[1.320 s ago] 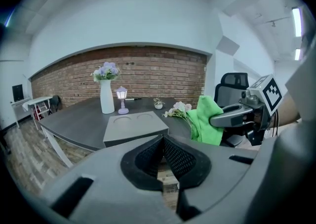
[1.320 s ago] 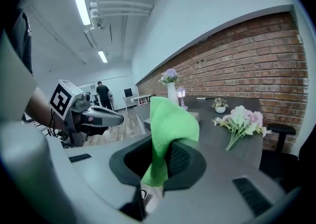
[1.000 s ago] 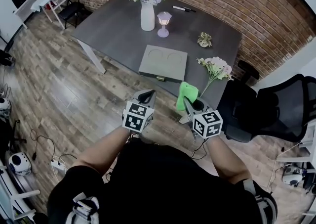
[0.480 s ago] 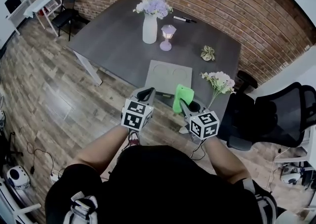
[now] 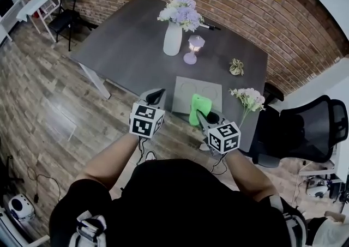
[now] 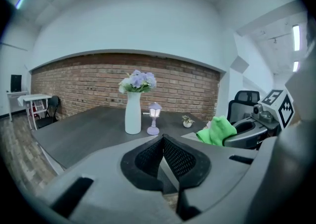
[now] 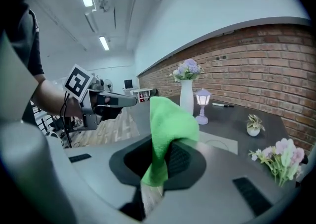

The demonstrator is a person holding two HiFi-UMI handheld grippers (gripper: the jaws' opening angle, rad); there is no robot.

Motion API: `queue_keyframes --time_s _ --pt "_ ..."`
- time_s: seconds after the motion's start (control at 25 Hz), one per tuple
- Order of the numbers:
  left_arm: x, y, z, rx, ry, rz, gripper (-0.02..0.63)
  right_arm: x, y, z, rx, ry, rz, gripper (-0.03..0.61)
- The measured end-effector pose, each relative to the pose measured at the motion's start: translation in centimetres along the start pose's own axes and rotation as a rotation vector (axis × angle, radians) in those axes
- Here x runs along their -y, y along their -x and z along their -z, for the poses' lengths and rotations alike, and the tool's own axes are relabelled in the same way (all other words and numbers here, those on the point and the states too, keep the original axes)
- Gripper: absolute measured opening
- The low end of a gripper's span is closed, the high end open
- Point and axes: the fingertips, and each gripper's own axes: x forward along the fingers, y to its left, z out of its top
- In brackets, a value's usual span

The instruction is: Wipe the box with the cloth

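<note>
A flat grey box with two round recesses lies at the near edge of the dark table. My right gripper is shut on a green cloth that stands up from the jaws just at the box's near edge. In the right gripper view the cloth fills the gap between the jaws of the gripper, with the box beyond. My left gripper hovers by the table edge left of the box; in its own view the gripper is shut with nothing in it.
On the table stand a white vase of purple flowers, a small lilac lantern, a little potted plant, a white bouquet and a marker. A black office chair sits to the right. Wooden floor lies at the left.
Both grippers have come closer to the table. The green cloth now reaches the box's near edge, and the left gripper has drifted a little to the left.
</note>
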Motion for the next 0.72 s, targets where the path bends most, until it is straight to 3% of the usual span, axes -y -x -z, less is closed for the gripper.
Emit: queue_keyframes --time_s 0.36,0.56,0.72 --pt "-7.2 0.4 1.7 -0.011 0.061 -0.007 0.008 -4.6 -6.1 -2.6 -0.022 0.049 -0.041 0.044" --pt "-8.8 0.2 1.2 0.025 0.095 -0.019 0.008 -5.7 -8.4 -2.8 -0.072 0.106 -0.108 0.044" --pt "-10.5 0.2 1.6 0.045 0.169 -0.070 0.008 -5.9 -10.0 -3.0 -0.092 0.131 -0.164 0.044"
